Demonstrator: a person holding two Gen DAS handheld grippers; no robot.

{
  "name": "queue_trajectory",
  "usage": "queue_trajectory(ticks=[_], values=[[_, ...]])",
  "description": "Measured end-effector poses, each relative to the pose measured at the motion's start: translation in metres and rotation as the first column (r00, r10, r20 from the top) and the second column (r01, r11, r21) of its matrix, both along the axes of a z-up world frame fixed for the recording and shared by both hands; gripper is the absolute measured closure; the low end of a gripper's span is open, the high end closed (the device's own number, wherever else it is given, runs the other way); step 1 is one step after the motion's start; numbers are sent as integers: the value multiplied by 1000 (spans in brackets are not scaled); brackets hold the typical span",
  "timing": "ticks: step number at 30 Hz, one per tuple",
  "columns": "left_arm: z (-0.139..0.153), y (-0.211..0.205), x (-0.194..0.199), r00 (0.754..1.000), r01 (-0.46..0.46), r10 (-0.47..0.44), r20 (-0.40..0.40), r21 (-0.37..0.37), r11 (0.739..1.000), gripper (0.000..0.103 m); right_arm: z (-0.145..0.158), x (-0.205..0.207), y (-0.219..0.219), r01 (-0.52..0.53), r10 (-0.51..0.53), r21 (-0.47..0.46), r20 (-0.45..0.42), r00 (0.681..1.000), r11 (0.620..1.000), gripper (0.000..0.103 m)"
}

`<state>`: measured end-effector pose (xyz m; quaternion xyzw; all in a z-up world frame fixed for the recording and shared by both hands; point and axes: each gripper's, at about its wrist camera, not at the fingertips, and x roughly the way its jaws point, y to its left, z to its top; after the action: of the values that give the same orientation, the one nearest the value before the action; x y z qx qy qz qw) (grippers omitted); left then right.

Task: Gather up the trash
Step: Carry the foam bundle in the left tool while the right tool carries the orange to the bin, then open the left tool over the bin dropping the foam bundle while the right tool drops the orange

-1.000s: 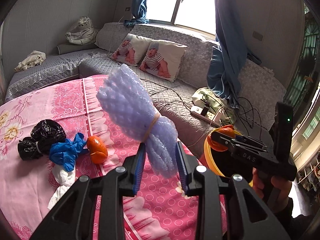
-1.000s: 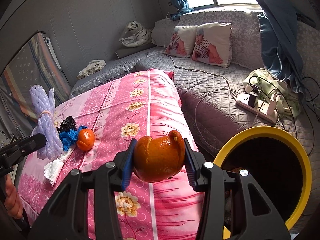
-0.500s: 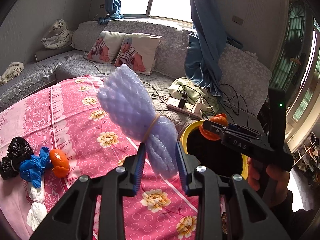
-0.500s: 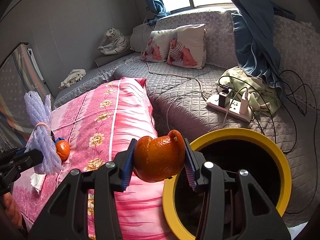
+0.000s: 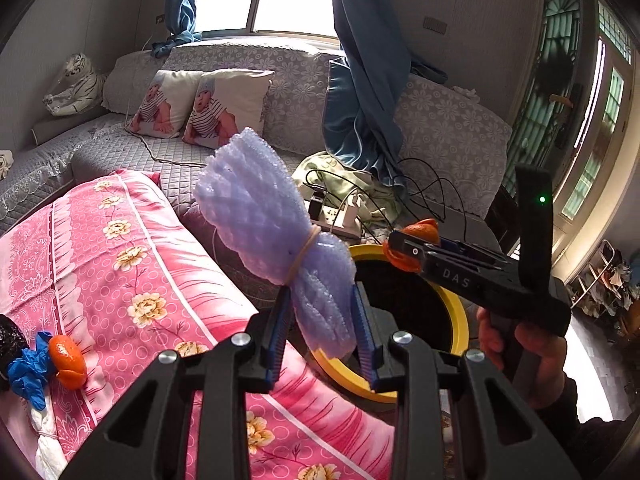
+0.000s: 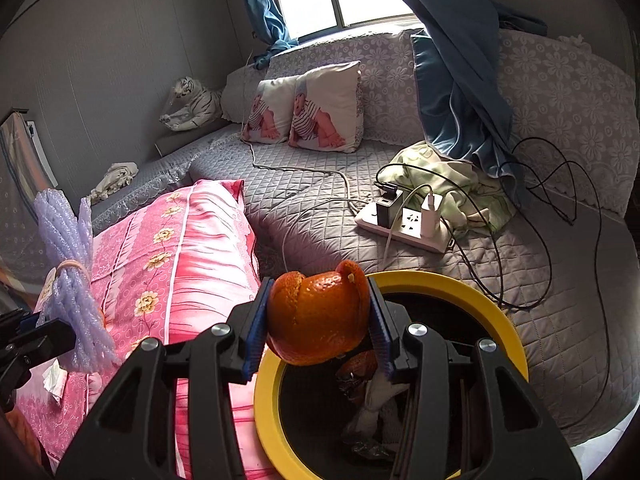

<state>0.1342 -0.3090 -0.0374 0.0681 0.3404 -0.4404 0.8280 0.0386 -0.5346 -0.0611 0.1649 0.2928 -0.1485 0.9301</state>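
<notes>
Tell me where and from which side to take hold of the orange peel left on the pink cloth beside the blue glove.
Grip the orange peel across its rounded middle, coming from above and from its right, the bare side of the pink cloth. It lies as a domed lump with the blue glove crumpled against its left, so a tool from that side would likely snag the glove.

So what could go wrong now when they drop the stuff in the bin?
The orange peel in the right gripper sits over the near rim of the yellow bin, so it might fall outside. The purple foam bundle in the left gripper is long and soft and could catch on the rim. The power strip and its cables lie close behind the bin and could get snagged.
</notes>
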Motion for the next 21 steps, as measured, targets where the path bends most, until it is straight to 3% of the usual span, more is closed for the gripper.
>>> queue_trajectory(ticks=[21], values=[[-21, -67, -12, 993, 120, -120, -9, 52, 991, 74, -21, -21, -55, 139, -137, 53, -36, 990, 989, 61]])
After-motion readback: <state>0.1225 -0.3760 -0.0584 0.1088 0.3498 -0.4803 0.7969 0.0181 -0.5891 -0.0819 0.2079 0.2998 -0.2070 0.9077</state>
